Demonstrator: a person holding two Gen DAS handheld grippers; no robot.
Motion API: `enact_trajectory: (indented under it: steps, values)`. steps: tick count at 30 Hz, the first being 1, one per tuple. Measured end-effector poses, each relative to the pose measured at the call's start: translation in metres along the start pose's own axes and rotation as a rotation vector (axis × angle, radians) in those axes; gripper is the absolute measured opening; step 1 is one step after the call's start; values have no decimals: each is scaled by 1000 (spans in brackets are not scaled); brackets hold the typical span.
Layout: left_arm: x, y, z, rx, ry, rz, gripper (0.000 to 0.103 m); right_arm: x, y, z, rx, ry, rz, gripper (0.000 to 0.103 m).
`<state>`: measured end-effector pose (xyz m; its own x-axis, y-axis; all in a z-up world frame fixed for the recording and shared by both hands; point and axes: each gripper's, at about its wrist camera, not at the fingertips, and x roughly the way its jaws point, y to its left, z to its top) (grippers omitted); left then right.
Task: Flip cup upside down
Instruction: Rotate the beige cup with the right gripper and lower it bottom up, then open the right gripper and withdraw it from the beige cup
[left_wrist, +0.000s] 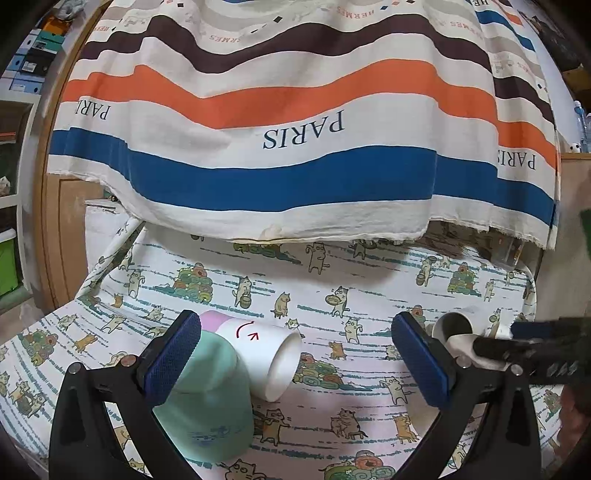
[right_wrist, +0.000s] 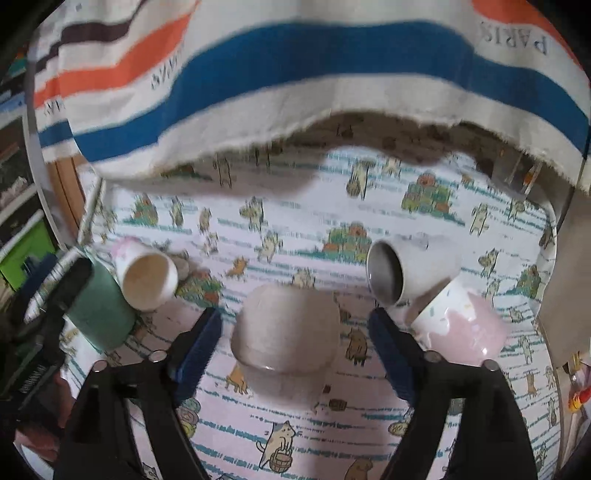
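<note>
A mint green cup stands upside down on the cat-print cloth, touching my left gripper's left finger. My left gripper is open and empty. A white and pink cup lies on its side behind the green one. In the right wrist view a clear plastic cup stands upside down between the fingers of my open right gripper, not touched. A grey cup lies on its side, resting on a pink and white cup. The green cup and white cup show at left.
A striped cloth with "PARIS" print hangs over the back of the table. Shelves with boxes stand at far left. The right gripper's body shows at the right of the left wrist view.
</note>
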<state>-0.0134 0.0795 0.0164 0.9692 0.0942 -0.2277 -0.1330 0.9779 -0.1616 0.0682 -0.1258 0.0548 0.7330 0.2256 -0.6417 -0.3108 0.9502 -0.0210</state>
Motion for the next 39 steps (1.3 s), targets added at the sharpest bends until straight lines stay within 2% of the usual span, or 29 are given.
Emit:
enact_trajectory:
  steps: [4, 10, 13, 16, 26, 30, 39]
  values:
    - [-5, -1, 1, 7, -22, -20, 103, -24, -11, 0, 22, -109, 19, 86]
    - [-6, -5, 1, 22, -28, -47, 103, -56, -28, -12, 38, -303, -38, 90]
    - [-8, -10, 0, 45, -32, -57, 103, -70, -32, -20, 24, -392, -55, 103]
    - [-10, -16, -1, 68, -35, -76, 103, -82, -38, -30, 36, -467, -43, 103]
    - [-11, -29, -6, 118, -26, -117, 103, -75, -55, -59, 53, -487, -76, 103]
    - [-16, -29, -7, 116, -54, -108, 103, -64, -54, -67, 45, -471, -103, 103]
    - [-5, -29, -9, 107, -4, -115, 103, -52, -53, -79, 19, -487, -133, 103]
